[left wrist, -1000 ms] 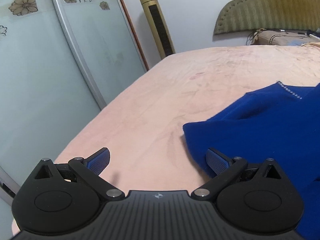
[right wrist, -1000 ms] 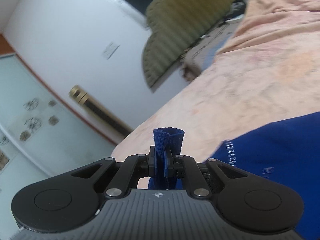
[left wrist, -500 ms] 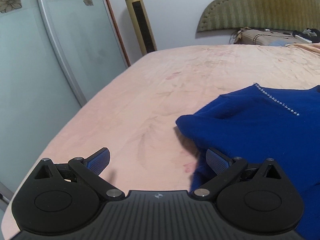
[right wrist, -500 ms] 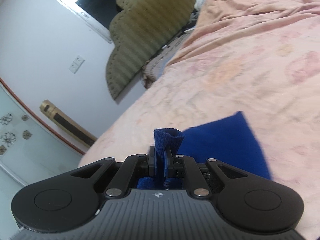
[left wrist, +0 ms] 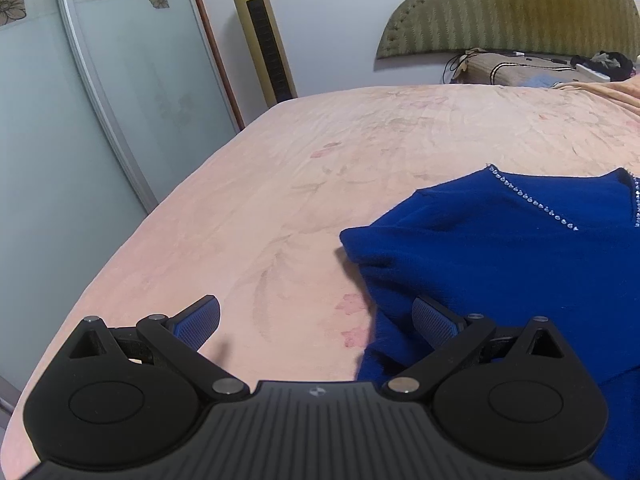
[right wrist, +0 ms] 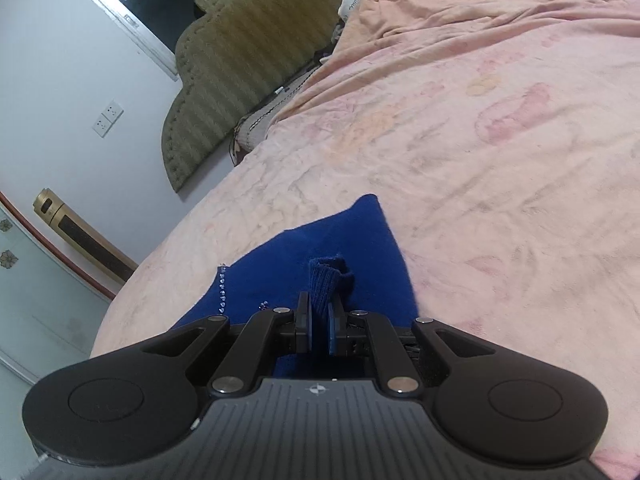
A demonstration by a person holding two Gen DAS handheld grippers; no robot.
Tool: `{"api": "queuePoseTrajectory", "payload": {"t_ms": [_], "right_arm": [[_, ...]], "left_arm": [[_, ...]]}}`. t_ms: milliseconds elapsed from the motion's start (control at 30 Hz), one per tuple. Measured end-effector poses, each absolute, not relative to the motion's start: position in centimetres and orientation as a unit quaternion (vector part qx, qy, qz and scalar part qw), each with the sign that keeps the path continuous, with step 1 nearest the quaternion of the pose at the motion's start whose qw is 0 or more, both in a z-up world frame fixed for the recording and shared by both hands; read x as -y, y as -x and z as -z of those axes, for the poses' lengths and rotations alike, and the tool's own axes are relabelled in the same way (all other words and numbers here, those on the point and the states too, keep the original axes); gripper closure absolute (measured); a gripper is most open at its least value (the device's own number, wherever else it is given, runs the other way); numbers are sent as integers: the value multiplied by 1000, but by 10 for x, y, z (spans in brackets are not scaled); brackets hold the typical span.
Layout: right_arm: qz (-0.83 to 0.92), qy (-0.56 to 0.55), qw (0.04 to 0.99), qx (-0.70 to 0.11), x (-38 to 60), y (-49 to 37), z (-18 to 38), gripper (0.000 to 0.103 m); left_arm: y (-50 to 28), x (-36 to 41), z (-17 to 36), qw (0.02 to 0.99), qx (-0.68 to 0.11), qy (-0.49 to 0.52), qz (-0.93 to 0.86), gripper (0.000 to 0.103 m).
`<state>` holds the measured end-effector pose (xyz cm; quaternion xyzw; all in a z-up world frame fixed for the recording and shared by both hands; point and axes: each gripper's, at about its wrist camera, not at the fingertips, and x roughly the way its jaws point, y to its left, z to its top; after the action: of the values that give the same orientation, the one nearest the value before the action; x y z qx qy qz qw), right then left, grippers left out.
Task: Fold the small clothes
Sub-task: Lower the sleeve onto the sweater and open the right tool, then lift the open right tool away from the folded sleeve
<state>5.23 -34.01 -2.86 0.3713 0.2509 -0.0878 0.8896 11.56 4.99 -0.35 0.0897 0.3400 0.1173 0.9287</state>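
Blue ribbed knit, a cuff (right wrist: 326,280) of the royal-blue sweater (left wrist: 520,248), stands pinched between the closed fingers of the right gripper (right wrist: 319,326), while the left gripper (left wrist: 316,320) hangs spread wide and holds nothing, one blue pad (left wrist: 198,322) over bare bedding and the other (left wrist: 434,320) against the sweater's near folds. The garment lies on a pink floral bedspread (left wrist: 320,184), rumpled near the bed's left edge, its far corner (right wrist: 368,204) flat on the cover and a line of small clear beads (left wrist: 536,202) running along the neckline. Beyond it, the bedspread stretches toward the head of the bed, where a patterned pillow (left wrist: 516,70) rests below an olive scalloped headboard (left wrist: 508,8). A gold tower fan (left wrist: 262,36) stands against the white wall at the bed's far left corner, beside frosted sliding doors (left wrist: 80,120) printed with flowers.
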Motion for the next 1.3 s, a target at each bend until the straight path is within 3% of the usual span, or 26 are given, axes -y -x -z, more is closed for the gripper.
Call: {"api": "queuePoseTrajectory", "payload": {"t_ms": [167, 333, 467, 533, 667, 800, 1000, 1100, 1300], "right_arm": [[113, -346, 897, -250, 341, -48, 23, 82], [152, -311, 915, -208, 343, -39, 7, 82], [73, -275, 932, -223, 324, -53, -2, 81], [19, -260, 928, -267, 313, -70, 3, 65], [52, -191, 929, -313, 296, -95, 16, 66], [78, -206, 926, -305, 306, -95, 13, 65], [29, -171, 935, -310, 287, -88, 7, 50], [51, -164, 923, -343, 288, -94, 15, 50], [34, -163, 933, -320, 280, -73, 2, 49]], "left_arm": [[-113, -46, 1, 930, -340, -89, -107, 0], [-113, -39, 0, 931, -339, -92, -97, 0], [-114, -33, 3, 929, -344, -98, -95, 0], [-113, -31, 4, 928, -347, -98, -93, 0], [-111, -28, 6, 927, -350, -103, -91, 0], [-110, -29, 6, 926, -351, -104, -89, 0], [-110, -27, 8, 924, -359, -99, -84, 0], [-107, -25, 9, 924, -361, -100, -80, 0], [-101, -27, 10, 922, -366, -98, -77, 0]]}}
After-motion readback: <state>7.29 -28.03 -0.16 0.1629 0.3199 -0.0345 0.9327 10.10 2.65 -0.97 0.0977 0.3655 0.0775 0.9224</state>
